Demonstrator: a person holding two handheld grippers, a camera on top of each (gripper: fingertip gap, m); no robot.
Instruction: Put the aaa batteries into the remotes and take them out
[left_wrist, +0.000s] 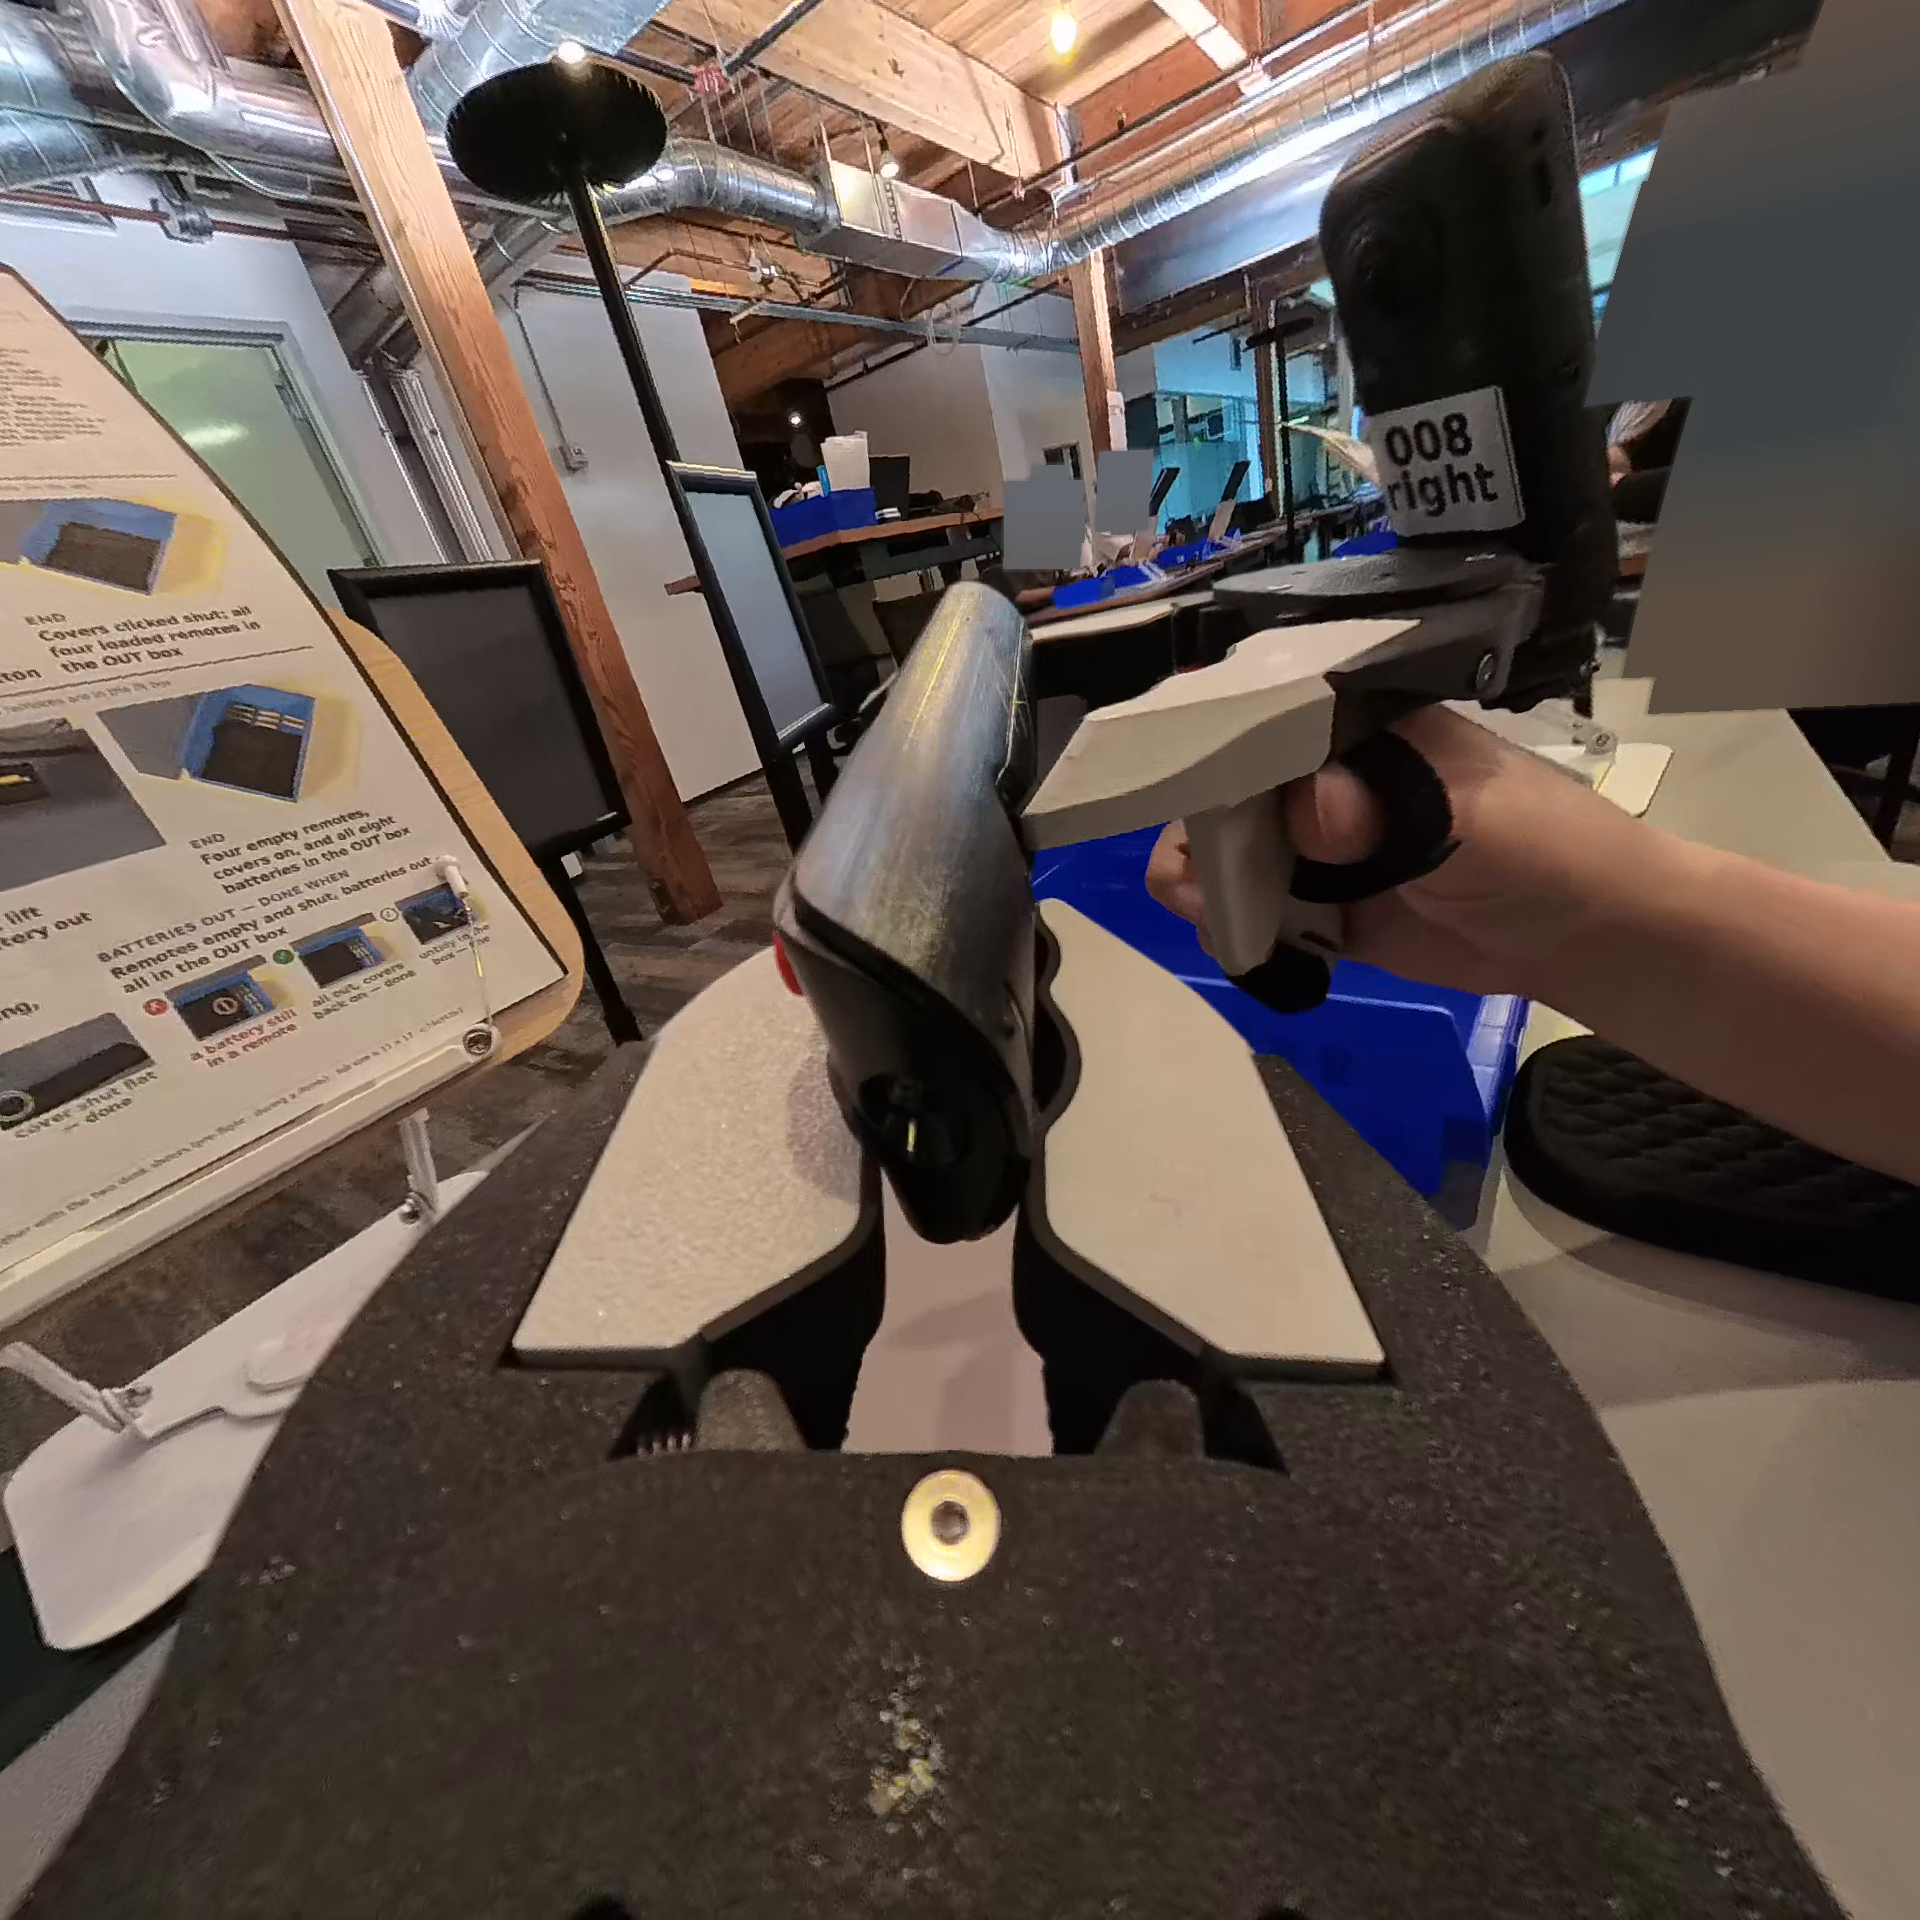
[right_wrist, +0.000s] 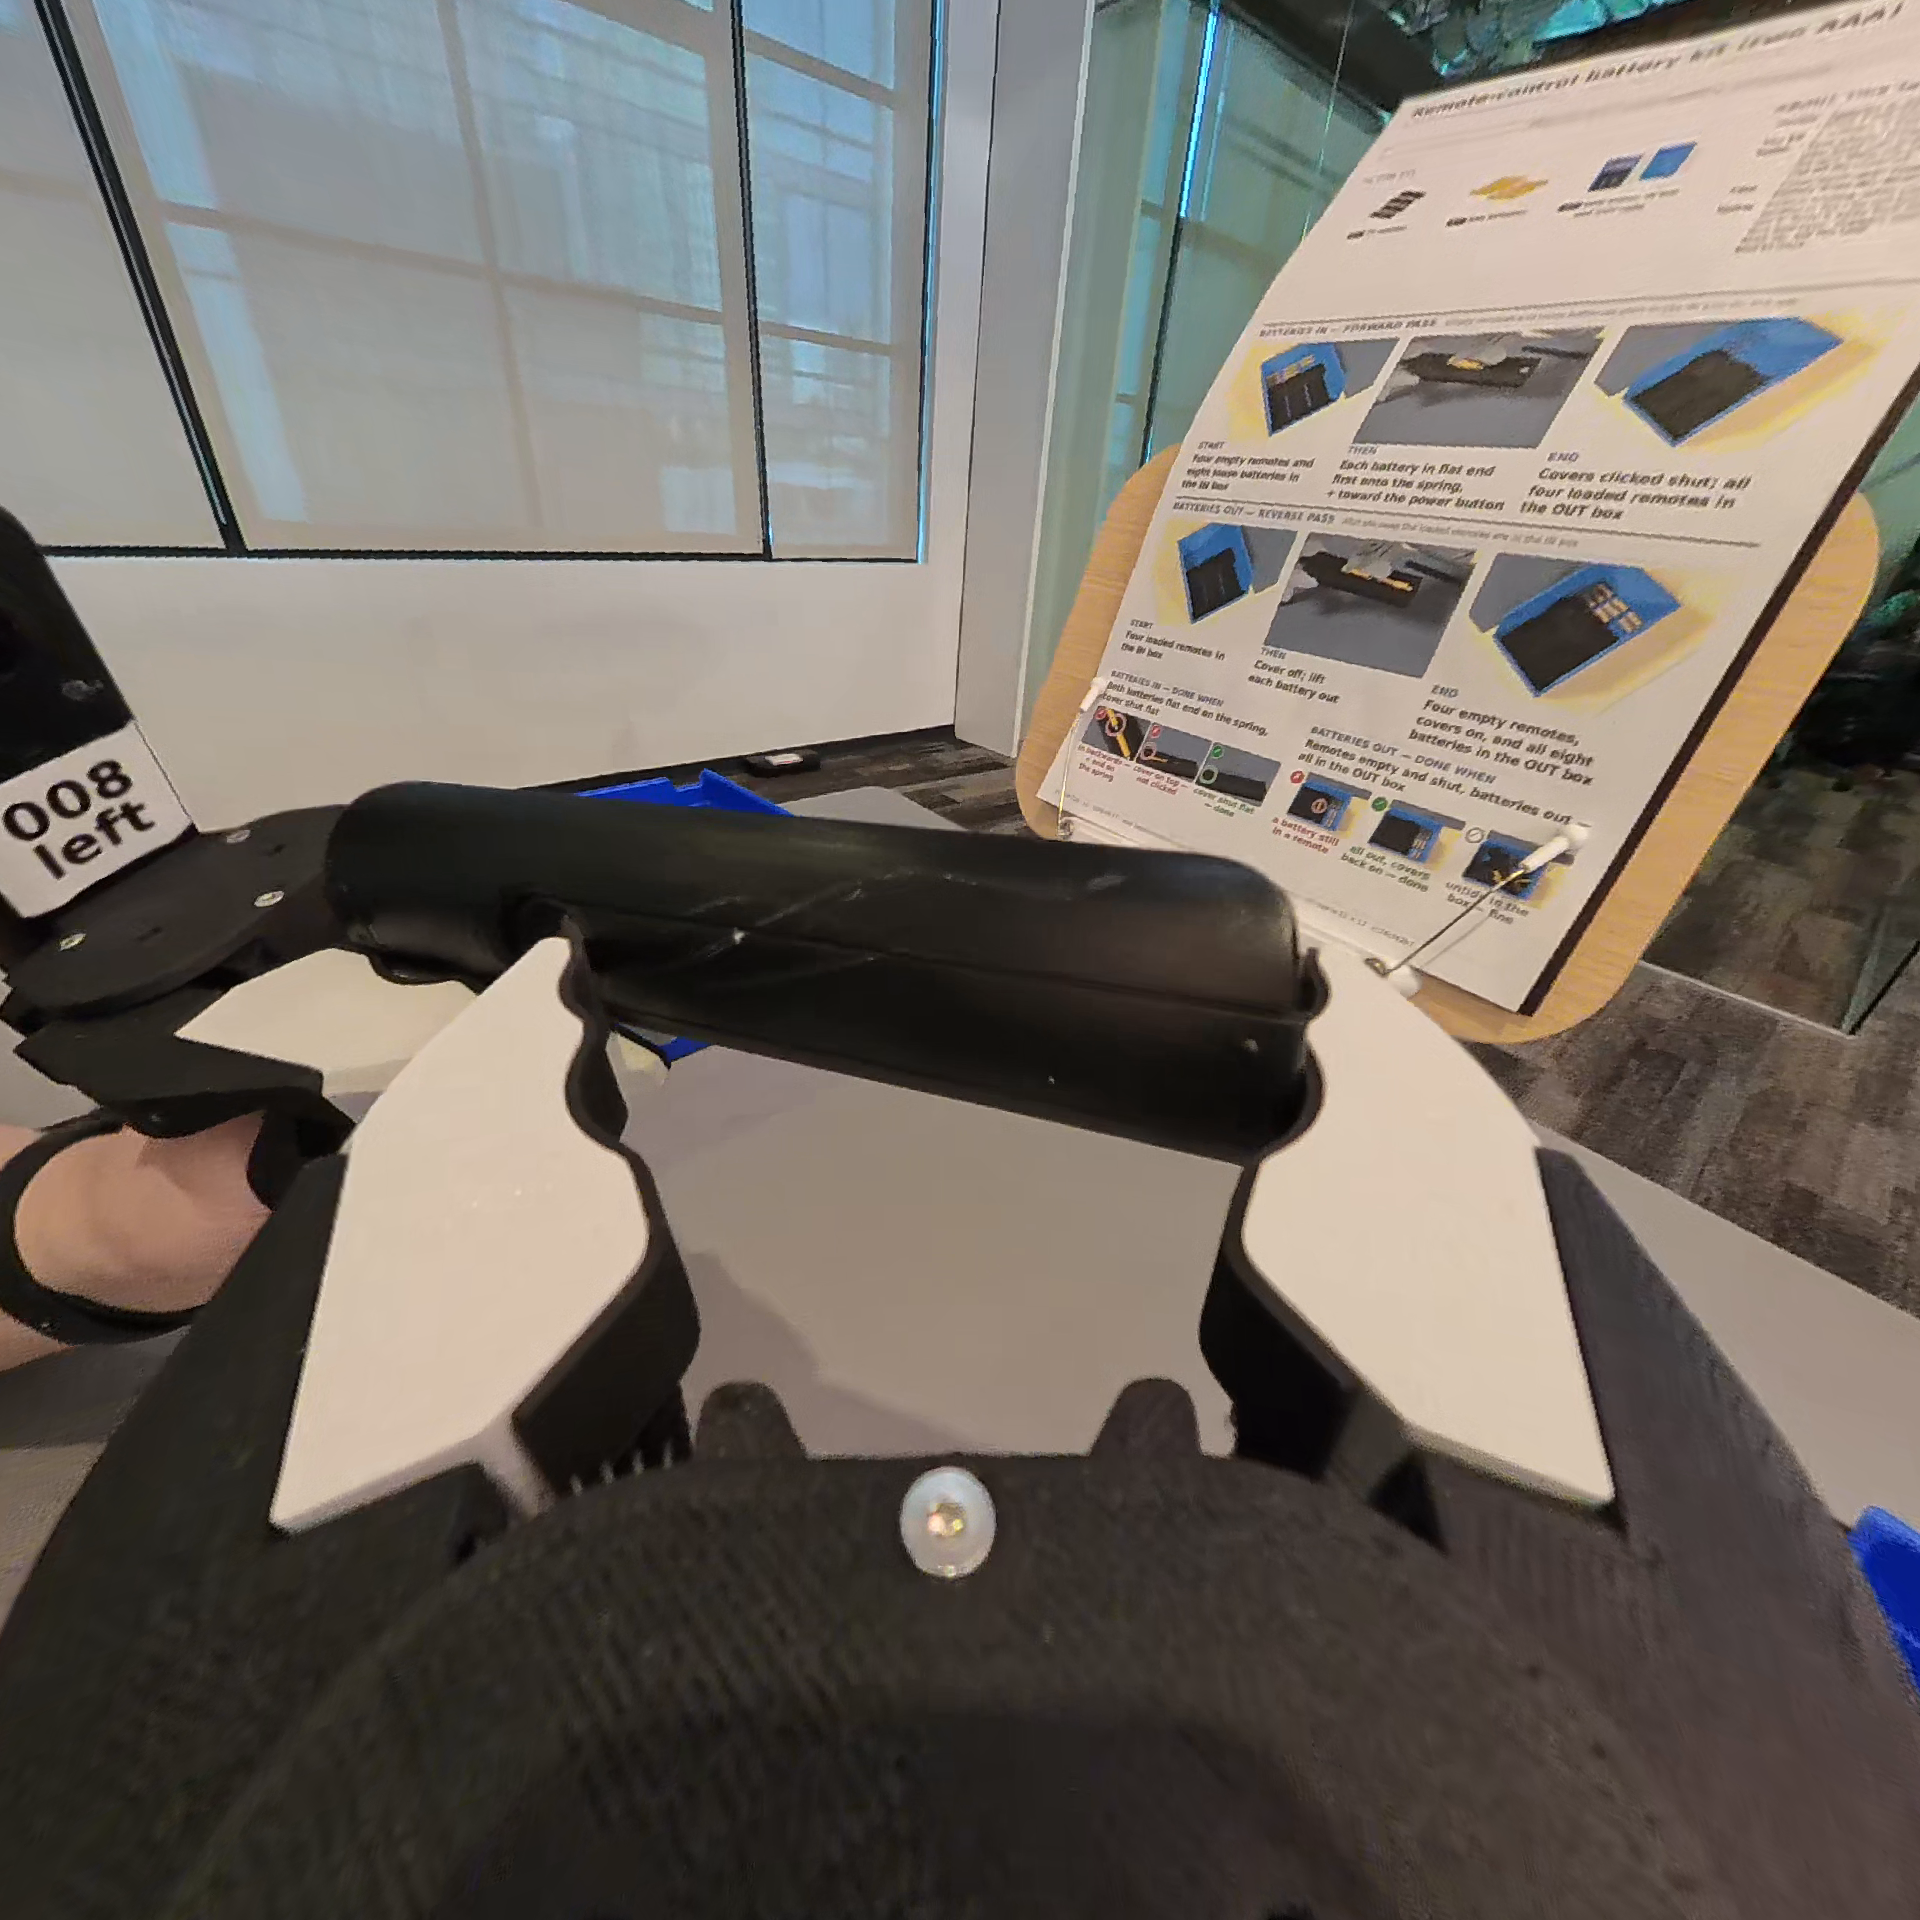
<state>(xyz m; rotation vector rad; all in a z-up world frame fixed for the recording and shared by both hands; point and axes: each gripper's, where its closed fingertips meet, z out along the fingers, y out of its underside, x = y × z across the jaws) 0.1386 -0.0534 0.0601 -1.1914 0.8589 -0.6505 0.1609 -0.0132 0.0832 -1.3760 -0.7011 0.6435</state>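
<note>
Exposed timber beams and silver ducting run overhead, rows of work desks at 1 o'clock in the left wrist view. Grey desk (right_wrist: 935, 1226) below me, blue bin (left_wrist: 1340, 997) at 3 o'clock on it, instruction board (right_wrist: 1475, 582) on a wooden stand at 1 o'clock in the right wrist view, big window (right_wrist: 468, 270) at 11. I hold one black remote (right_wrist: 831, 935) in the air over the desk. Left hand-held gripper (left_wrist: 961, 1143) pinches its one end; right hand-held gripper (right_wrist: 935, 1029) spans the other end lengthwise, fingers (right_wrist: 1392, 1164) touching the remote. I see no batteries.
</note>
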